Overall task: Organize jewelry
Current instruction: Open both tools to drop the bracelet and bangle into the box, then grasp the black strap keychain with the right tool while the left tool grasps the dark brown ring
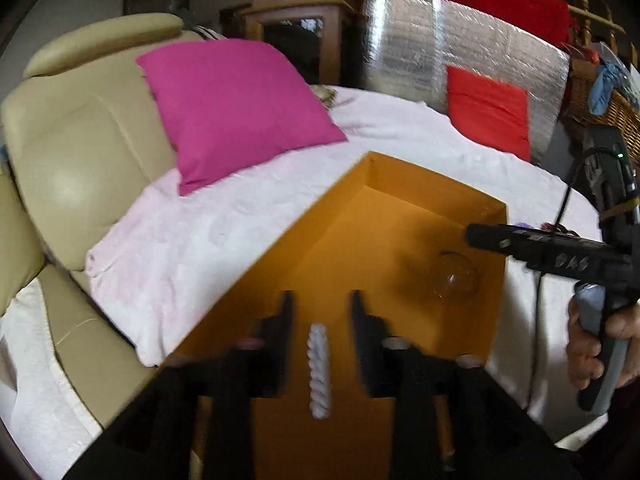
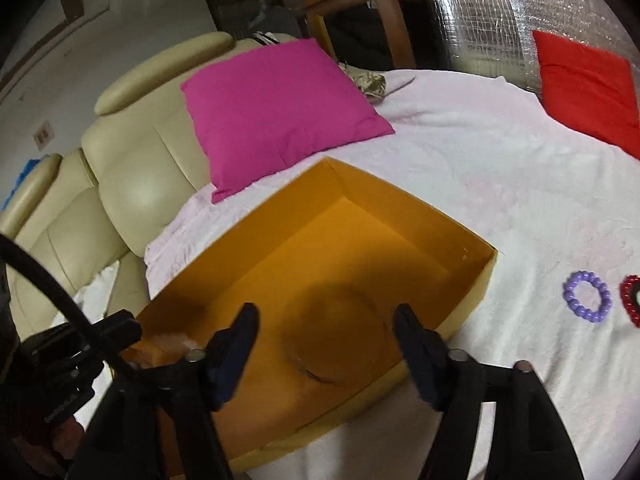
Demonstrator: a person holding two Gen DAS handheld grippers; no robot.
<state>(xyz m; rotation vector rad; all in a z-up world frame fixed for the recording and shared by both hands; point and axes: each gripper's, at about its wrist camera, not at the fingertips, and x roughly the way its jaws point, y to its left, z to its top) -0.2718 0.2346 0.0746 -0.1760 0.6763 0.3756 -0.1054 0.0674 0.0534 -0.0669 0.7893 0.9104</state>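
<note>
With both claws hanging over the orange box (image 2: 472,258), neither grips anything. Left claw (image 1: 321,300) has jaws parted; a white twisted-bead bracelet (image 1: 319,372) sits in the gap between them, pads not touching it, over the near end of the box floor; blurred, so cannot tell if it rests on the floor. A clear glass-like round piece (image 1: 456,278) lies on the box floor near the right wall in the left wrist view. Right claw (image 2: 326,316) has jaws spread wide with nothing between them, over a dark shadowed patch of the box floor. Box stands on a pale pink sheet (image 2: 460,160) covering the bed. Purple bead bracelet (image 2: 587,297) lies on the sheet to the right of the box, well apart from it; red bead bracelet (image 2: 631,300) just beside it at the picture's right edge, partly cut off. Magenta pillow (image 2: 276,112) sits at the sheet's far left edge against a cream sofa (image 2: 132,176); red pillow (image 2: 584,88) at the far right. A hand (image 1: 600,340) grips the right tool's handle.
</note>
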